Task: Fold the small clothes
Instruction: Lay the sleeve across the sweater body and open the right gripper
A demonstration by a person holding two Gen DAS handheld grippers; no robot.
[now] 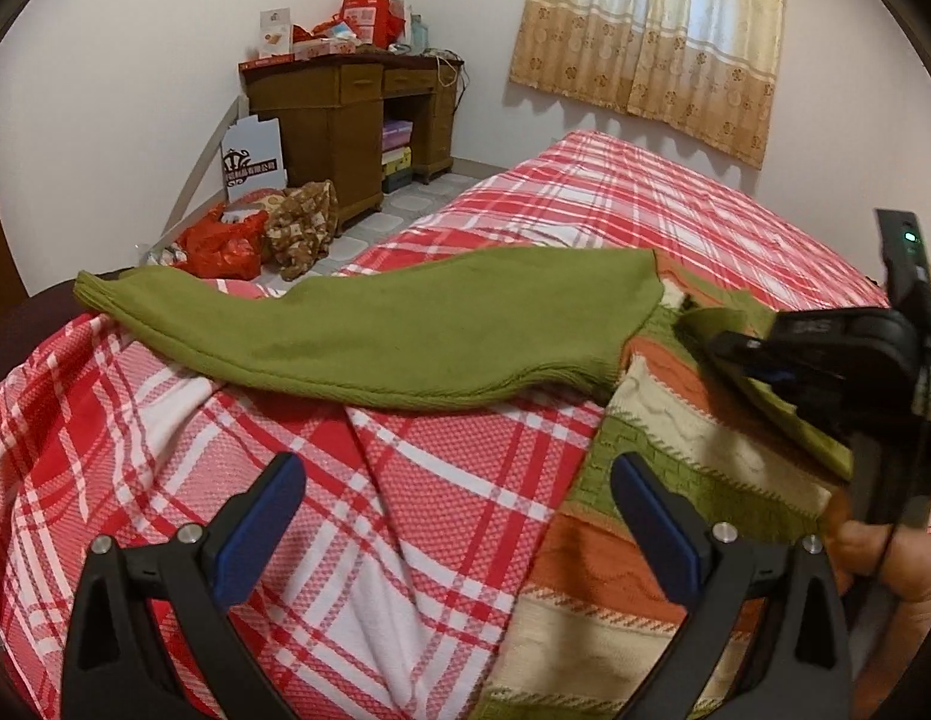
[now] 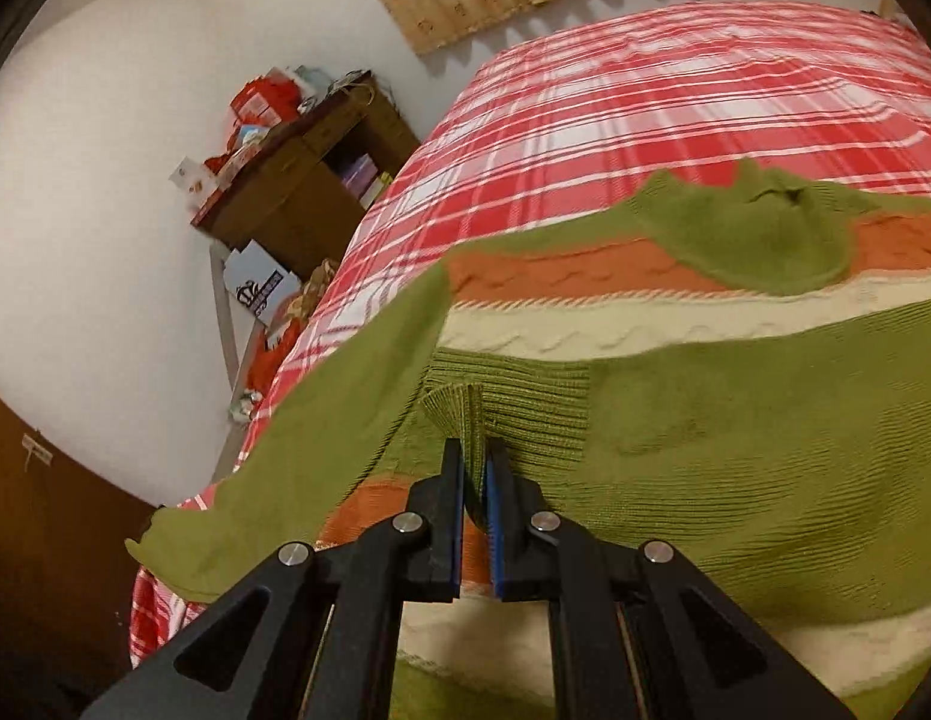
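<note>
A small knit sweater (image 1: pixel 657 450) with green, orange and cream stripes lies on the bed (image 1: pixel 405 480). Its green left sleeve (image 1: pixel 375 342) stretches out flat to the left. My left gripper (image 1: pixel 459 474) is open and empty above the bedspread, just left of the sweater's body. My right gripper (image 2: pixel 476 450) is shut on the ribbed green cuff (image 2: pixel 459 408) of the other sleeve and holds it over the sweater's body (image 2: pixel 585 300). The right gripper also shows at the right edge of the left wrist view (image 1: pixel 825 360), with green cloth in it.
The bed has a red and white plaid cover (image 2: pixel 645 96). A brown wooden desk (image 1: pixel 351 120) with boxes on top stands at the far wall. Red bags and a brown cloth (image 1: pixel 255 234) lie on the floor beside the bed. A curtain (image 1: pixel 651 30) hangs behind.
</note>
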